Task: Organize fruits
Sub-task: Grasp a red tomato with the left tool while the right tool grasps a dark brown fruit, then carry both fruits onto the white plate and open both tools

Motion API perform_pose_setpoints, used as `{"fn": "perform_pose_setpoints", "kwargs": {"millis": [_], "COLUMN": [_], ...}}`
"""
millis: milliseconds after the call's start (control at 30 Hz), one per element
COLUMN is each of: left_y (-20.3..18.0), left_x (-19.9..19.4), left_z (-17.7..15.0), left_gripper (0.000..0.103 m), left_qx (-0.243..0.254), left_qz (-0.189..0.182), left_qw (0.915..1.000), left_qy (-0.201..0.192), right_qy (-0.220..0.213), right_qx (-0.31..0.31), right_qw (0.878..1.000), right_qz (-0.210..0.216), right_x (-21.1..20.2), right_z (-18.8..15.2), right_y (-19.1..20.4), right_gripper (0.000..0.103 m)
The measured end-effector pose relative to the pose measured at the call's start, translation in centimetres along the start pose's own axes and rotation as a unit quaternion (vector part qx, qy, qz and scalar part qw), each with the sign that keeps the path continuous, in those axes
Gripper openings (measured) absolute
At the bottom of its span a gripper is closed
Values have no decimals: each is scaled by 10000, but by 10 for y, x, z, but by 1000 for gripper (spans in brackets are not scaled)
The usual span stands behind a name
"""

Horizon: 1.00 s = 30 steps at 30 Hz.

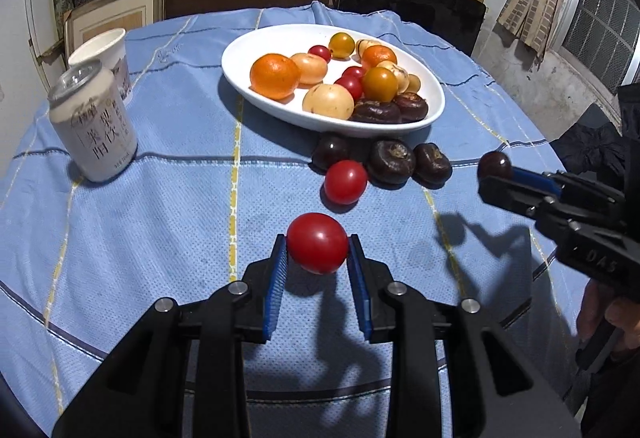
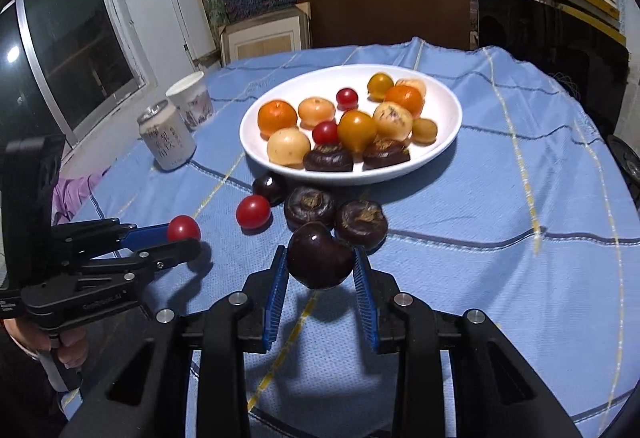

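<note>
Ahead of both tools on the table under its blue checked woven cloth (image 1: 160, 222), the white glossy oval ceramic plate (image 1: 256, 50) holds smooth, rounded orange, yellow and red fruits and looks heavy, rigid and breakable. The right hand-held gripper (image 2: 320, 258) pinches a dark purple glossy round fruit (image 2: 318, 254) across its widest part. The left hand-held gripper (image 1: 318, 248) pinches a small red smooth-skinned tomato (image 1: 317, 242) likewise; both seem light, slippery and easily bruised, so gentle pressure suits them.

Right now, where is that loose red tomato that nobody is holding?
The loose red tomato lies on the blue tablecloth just in front of the white plate, touching the dark chestnuts, beyond the left gripper.
</note>
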State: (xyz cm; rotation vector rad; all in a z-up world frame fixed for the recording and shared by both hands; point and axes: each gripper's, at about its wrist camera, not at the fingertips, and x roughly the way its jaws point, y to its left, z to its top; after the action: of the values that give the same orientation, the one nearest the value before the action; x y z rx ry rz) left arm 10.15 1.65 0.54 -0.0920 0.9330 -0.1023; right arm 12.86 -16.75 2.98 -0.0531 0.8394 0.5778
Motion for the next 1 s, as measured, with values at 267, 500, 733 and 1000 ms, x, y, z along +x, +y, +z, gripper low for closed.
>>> {"fn": "perform_pose_setpoints", "kwargs": {"millis": [267, 500, 733, 1000], "left_y": [-15, -21, -11, -4], "left_x": [-12, 6, 53, 71], "left_z": [38, 95, 129, 138], "left_gripper": [29, 29, 29, 69], "left_qx": [226, 206, 18, -57], "left_qz": [-98, -57, 157, 455], "left_qw": [9993, 9989, 9997, 9984], "left_qy": [-275, -417, -208, -331], "right_qy": [-320, -425, -346, -330], "right_qx": [0, 375, 833, 1092], "right_qw": [9995, 9975, 9945, 9920], "right_qz": [77, 414, 536, 545], "right_x": [-7, 20, 64, 85], "right_z": [35, 79, 104, 110], "right_y": [-9, -25, -41, -44], "right_gripper": [33, 33, 33, 52]}}
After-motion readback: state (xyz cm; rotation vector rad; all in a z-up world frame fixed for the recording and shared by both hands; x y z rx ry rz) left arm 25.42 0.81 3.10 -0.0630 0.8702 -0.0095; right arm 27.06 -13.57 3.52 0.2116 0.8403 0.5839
